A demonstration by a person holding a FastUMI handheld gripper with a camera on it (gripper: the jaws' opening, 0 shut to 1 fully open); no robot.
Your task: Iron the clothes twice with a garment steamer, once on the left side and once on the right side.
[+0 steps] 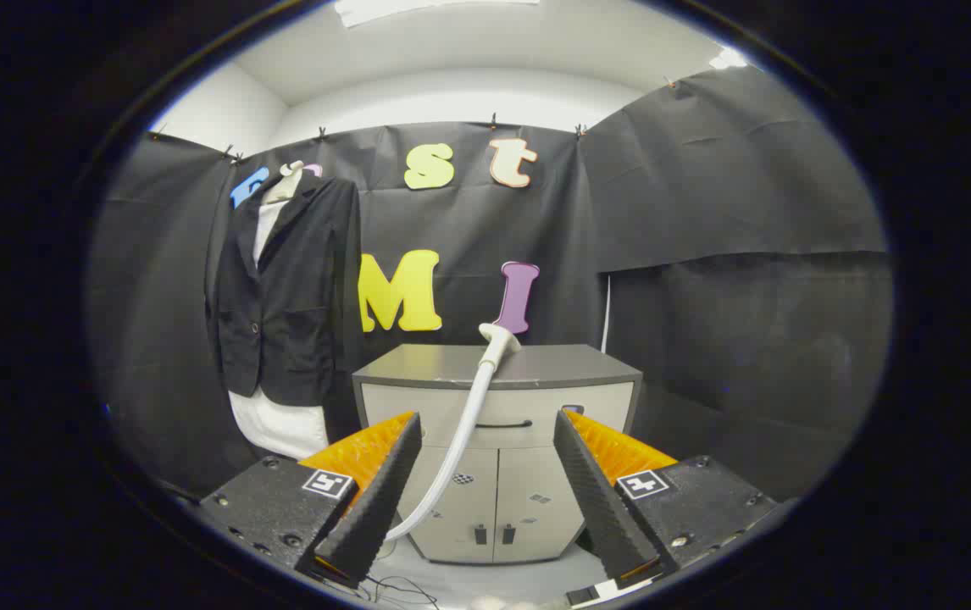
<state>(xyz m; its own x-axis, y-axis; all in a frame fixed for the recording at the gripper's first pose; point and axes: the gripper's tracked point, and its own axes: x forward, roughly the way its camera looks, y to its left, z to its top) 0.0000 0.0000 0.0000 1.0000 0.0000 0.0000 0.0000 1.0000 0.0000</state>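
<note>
A black jacket (286, 296) over a white shirt hangs on a mannequin against the booth wall, left of a grey cabinet (498, 407). The garment steamer's white head (498, 339) lies on the cabinet's top front edge, and its white hose (460, 440) curves down the cabinet front toward the floor. My gripper (485, 424) is open, its two fingers spread wide, with the hose and cabinet showing well beyond them. Nothing is between the fingers.
The cabinet has a drawer with a dark handle (504, 424) and two lower doors. Thin cables (401, 589) lie on the pale floor below the fingers. Black cloth walls close in the booth on all sides.
</note>
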